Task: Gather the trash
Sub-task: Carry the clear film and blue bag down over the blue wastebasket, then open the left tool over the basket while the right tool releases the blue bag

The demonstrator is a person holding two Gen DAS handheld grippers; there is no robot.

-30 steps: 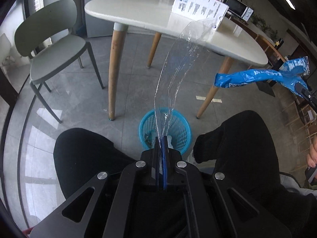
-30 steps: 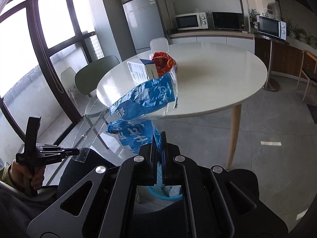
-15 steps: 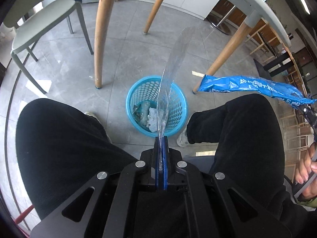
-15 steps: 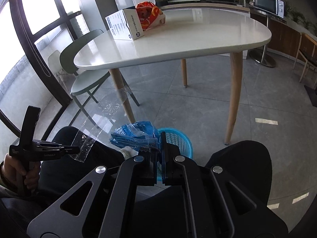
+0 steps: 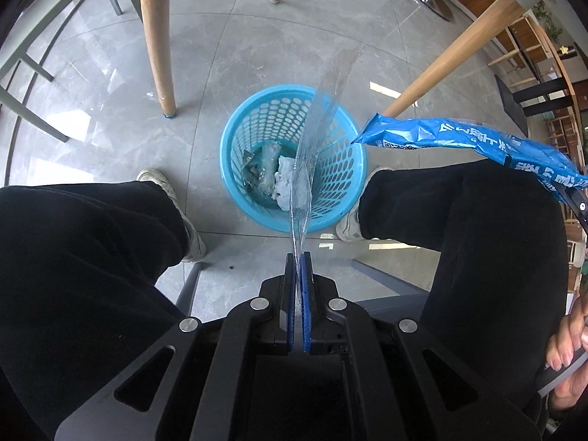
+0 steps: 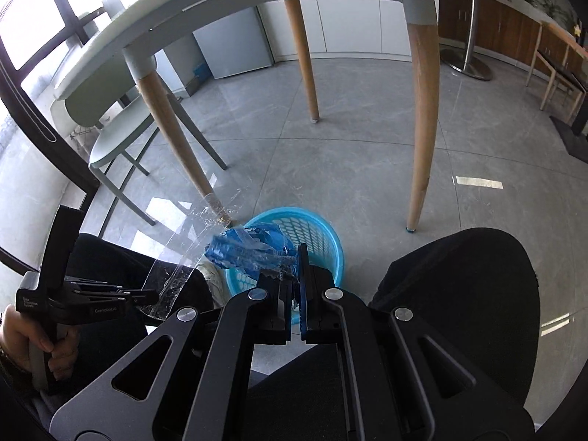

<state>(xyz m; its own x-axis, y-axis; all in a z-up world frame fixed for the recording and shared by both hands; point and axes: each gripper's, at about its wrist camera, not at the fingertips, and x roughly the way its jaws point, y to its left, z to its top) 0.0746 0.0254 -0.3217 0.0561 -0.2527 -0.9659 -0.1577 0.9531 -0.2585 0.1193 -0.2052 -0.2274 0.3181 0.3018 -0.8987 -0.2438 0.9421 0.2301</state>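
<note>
My left gripper (image 5: pixel 298 255) is shut on a clear plastic wrapper (image 5: pixel 312 147) that stands up over a blue mesh waste basket (image 5: pixel 253 125) on the floor between the person's legs. The basket holds crumpled clear plastic and white paper (image 5: pixel 284 185). My right gripper (image 6: pixel 297 253) is shut on a blue snack wrapper (image 6: pixel 246 250), held above the basket's rim (image 6: pixel 330 235). The blue wrapper also shows at the right of the left wrist view (image 5: pixel 459 139). The left gripper and its clear wrapper (image 6: pixel 183 257) show at the left of the right wrist view.
The white table's wooden legs (image 5: pixel 158 36) (image 5: pixel 452 58) stand just beyond the basket. A green chair (image 6: pixel 121 125) is at the left. The person's black-trousered knees (image 5: pixel 84 257) (image 5: pixel 477 228) flank the basket. Grey tiled floor lies all around.
Both grippers have dropped from table height and tipped down toward the basket. The blue wrapper and the clear wrapper now hang over the basket's opening.
</note>
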